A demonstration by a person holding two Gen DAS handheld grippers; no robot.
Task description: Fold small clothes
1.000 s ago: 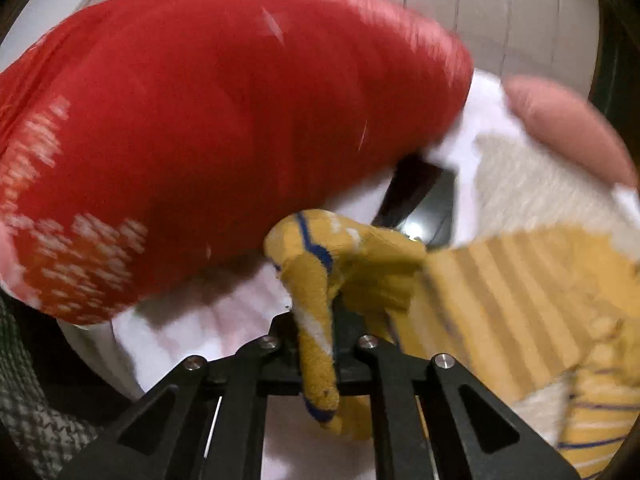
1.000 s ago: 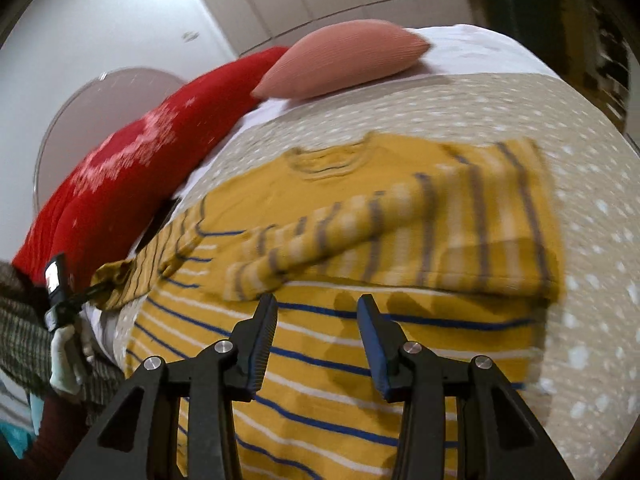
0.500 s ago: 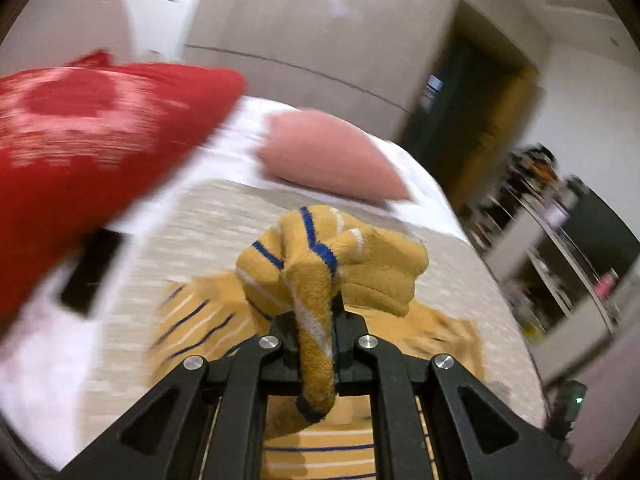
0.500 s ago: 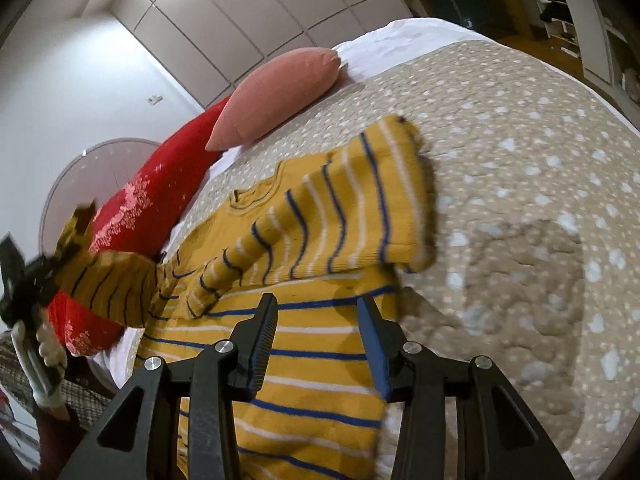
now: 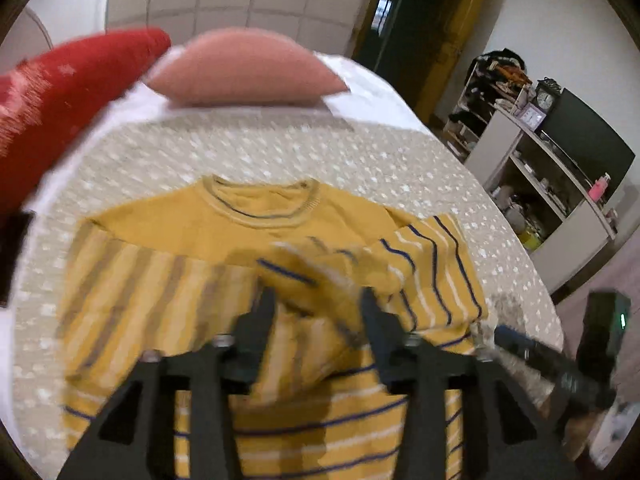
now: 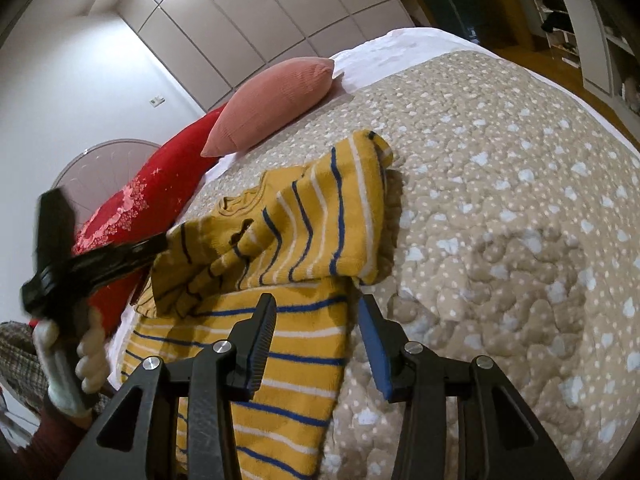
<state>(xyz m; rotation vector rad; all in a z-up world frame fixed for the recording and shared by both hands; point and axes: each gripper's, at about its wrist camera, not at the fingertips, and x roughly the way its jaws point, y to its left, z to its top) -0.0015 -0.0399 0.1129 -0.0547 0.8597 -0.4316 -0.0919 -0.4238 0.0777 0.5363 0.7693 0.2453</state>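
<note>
Spreading wide under both cameras is a beige quilt dotted with pale specks, laid over a white sheet on a bed. Behind it runs a wall of pale cupboard panels, and off to the right in the left wrist view sit open shelves crowded with clutter, a small clock among them, plus a dark doorway.

Left claw now: jaws parted, a blurred bunch of yellow sleeve lying between the fingers. Whether the cloth touches either pad, the blur won't let me say. From the right wrist view, that same claw reaches in from the left with its tip at the sleeve's cuff, a gloved hand around its handle.

Right claw: jaws apart, holding nothing, hovering over the right edge of the sweater. One finger sits above the striped body, the blue-padded one above bare quilt just beside the hem.

The sweater lies flat in the middle of the quilt, yellow with blue and white stripes, collar toward the pillows. Its right sleeve is folded in across the chest, and the left one drapes over it.

At the head of the bed, a pink pillow rests on the sheet, a red cushion with pale pattern next to it. A dark gadget with a green light stands at the right edge.
</note>
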